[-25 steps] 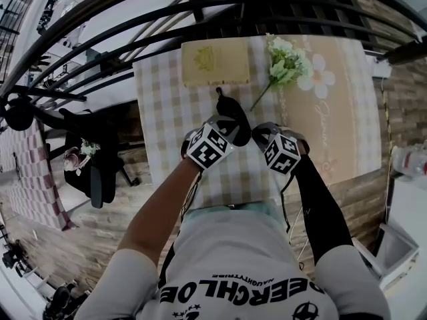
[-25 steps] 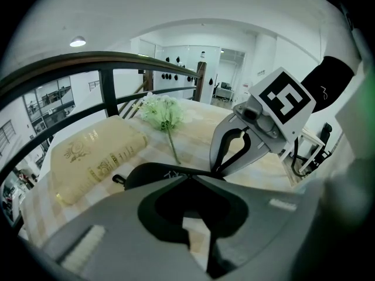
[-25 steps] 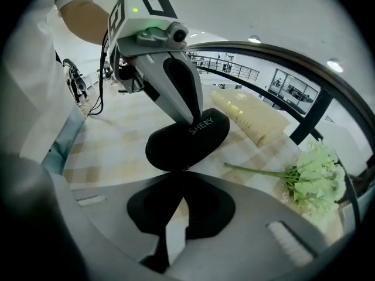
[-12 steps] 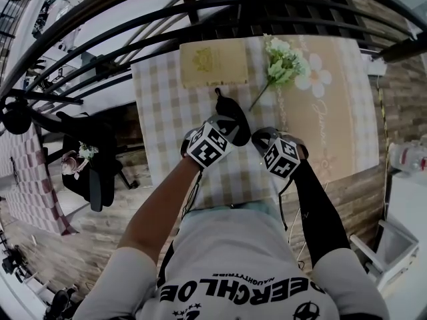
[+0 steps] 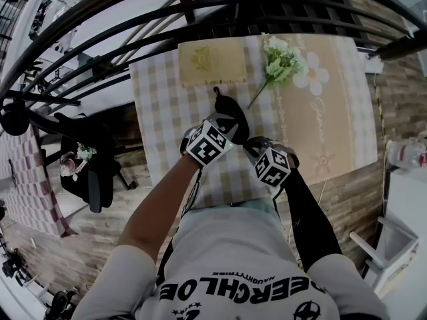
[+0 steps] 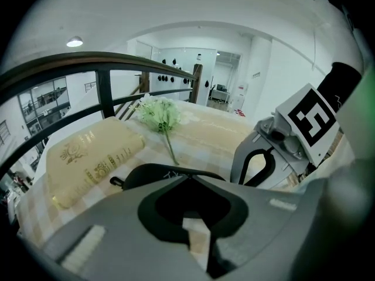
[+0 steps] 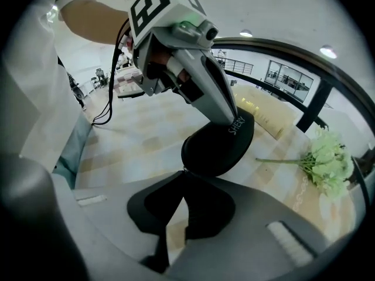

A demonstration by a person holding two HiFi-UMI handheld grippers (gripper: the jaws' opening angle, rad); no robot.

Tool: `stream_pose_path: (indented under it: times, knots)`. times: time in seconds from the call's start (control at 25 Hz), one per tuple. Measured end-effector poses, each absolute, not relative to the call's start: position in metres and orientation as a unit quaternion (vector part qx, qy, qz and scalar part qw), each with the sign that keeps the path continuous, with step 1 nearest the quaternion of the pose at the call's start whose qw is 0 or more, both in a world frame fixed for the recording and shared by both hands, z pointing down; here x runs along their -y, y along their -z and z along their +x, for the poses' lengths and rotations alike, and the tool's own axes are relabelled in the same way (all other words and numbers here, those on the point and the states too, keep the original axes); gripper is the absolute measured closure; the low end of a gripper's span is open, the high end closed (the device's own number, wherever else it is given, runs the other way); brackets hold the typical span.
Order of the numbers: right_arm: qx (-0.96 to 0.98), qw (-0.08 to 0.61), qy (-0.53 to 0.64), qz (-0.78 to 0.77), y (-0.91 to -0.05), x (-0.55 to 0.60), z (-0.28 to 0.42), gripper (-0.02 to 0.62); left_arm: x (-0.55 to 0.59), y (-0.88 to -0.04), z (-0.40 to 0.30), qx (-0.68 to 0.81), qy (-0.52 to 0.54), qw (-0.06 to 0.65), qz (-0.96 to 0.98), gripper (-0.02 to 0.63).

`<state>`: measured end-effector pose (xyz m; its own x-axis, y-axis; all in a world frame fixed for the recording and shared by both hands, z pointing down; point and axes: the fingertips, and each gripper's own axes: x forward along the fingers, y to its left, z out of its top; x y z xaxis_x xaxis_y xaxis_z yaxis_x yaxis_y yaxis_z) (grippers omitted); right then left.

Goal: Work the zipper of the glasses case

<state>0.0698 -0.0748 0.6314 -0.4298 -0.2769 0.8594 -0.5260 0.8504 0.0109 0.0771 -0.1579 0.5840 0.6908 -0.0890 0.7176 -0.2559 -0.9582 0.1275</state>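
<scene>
**Glasses case pinned between two closed grippers**

The black glasses case (image 5: 233, 112) lies on the checked tablecloth (image 5: 167, 105), near the middle of the table, with a small loop (image 5: 217, 91) at its far end. The left gripper (image 5: 229, 123) comes down on the case from the near left, and its jaws are clamped on the case's rim, as the right gripper view shows beside the white lettering on the lid. The right gripper (image 7: 184, 171) has its jaws pressed together, and their tips touch the case's near edge. I cannot tell whether the zipper tab sits between them.

Just beyond the case lies a cream book (image 5: 212, 62) with gold print. To the right of it is a spray of pale green flowers (image 5: 283, 62), its stem pointing toward the case. A dark railing (image 5: 200, 12) runs behind the table.
</scene>
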Motion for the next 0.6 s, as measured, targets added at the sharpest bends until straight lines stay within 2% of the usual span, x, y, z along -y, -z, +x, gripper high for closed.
stream_pose_path:
  times: [0.32, 0.6]
  knots:
    - [0.826, 0.467, -0.147, 0.279, -0.63, 0.079, 0.089, 0.565, 0.155, -0.583, 0.081, 0.087, -0.407, 0.092, 0.905, 0.483]
    - [0.805, 0.467, -0.139, 0.339, -0.622, 0.104, 0.148, 0.565, 0.146, -0.587, 0.094, 0.066, -0.433, 0.068, 0.896, 0.483]
